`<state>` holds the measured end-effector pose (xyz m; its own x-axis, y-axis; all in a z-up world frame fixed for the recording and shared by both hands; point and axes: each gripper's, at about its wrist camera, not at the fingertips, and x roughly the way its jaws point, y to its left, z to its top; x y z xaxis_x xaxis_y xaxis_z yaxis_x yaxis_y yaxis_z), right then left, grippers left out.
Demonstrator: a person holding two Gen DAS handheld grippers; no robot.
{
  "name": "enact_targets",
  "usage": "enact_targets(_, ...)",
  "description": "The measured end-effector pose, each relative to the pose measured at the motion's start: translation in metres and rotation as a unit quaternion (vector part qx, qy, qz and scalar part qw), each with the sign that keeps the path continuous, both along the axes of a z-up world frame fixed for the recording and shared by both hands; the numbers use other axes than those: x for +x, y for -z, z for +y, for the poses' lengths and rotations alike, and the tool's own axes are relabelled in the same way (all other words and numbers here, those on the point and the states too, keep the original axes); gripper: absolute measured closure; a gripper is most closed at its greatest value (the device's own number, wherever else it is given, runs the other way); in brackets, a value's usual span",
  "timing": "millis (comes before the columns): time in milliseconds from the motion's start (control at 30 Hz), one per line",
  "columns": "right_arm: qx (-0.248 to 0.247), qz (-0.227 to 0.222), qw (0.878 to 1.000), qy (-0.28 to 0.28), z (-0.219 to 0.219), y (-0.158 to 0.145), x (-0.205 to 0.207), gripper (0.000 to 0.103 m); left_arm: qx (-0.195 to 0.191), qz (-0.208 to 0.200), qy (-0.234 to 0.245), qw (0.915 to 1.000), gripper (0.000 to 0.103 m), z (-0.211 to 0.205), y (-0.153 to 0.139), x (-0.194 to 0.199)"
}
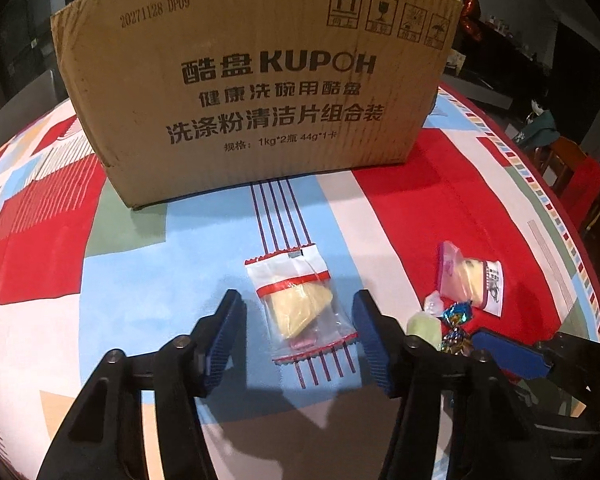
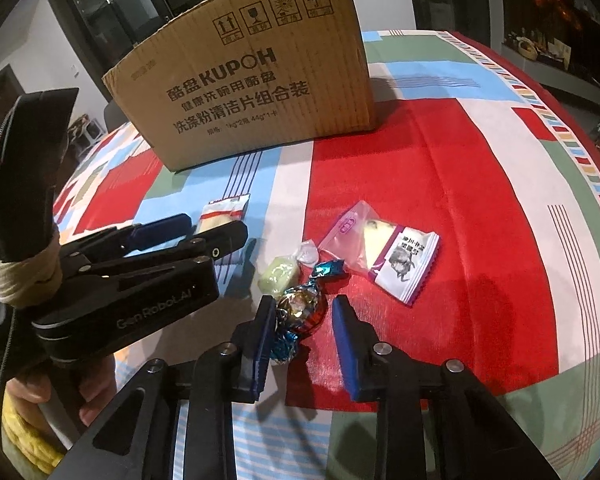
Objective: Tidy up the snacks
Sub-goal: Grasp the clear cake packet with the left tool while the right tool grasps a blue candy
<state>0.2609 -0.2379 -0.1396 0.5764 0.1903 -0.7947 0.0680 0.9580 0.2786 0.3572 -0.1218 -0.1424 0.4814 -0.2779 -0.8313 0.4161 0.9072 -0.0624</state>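
While the left gripper (image 1: 298, 314) hovers low over the patterned tablecloth (image 1: 440, 200), its blue-padded fingers stand wide apart on either side of a clear red-striped snack packet (image 1: 300, 304), and neither pad touches the wrapper. That packet lies flat on a light blue patch, well short of the cardboard box (image 1: 256, 88) standing upright farther back. The right gripper (image 2: 304, 320) is also spread, its fingers flanking a foil-wrapped candy (image 2: 302, 308); the left pad sits just against the candy's twisted wrapper, while the right pad stays clear of it. Just beyond the candy lie a pale green sweet (image 2: 278, 278) and a small clear-wrapped sweet (image 2: 309, 254), all close together, with a purple-edged snack packet (image 2: 384, 250) near them on the red cloth. In the right wrist view, the left gripper's body lies close beside the candy cluster on its left. Bare cloth stretches to the right of the purple-edged packet, and between the snacks and the box. The table's edge curves away on the right.
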Motion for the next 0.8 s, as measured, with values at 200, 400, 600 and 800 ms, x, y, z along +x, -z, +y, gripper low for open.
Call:
enact_targets(200, 0.001, -0.004, 1.0, -0.004, -0.001, 0.001, 0.0, 0.078, 0.001, -0.007, 0.001, 1.0, 0.065, 0.003, 0.0, -0.003)
enact_targets(400, 0.001, -0.011, 1.0, -0.006, -0.002, -0.004, -0.002, 0.078, -0.001, -0.014, 0.005, 0.9999, 0.067, 0.004, -0.004, -0.01)
enact_targets(600, 0.0, -0.027, 1.0, -0.01, -0.002, -0.014, -0.005, 0.078, -0.011, -0.025, 0.005, 0.9996, 0.067, 0.011, -0.018, -0.022)
enact_targets(800, 0.004, -0.039, 0.999, -0.008, -0.003, -0.023, -0.007, 0.078, -0.024, -0.032, 0.003, 0.9992, 0.067, 0.017, -0.034, -0.033)
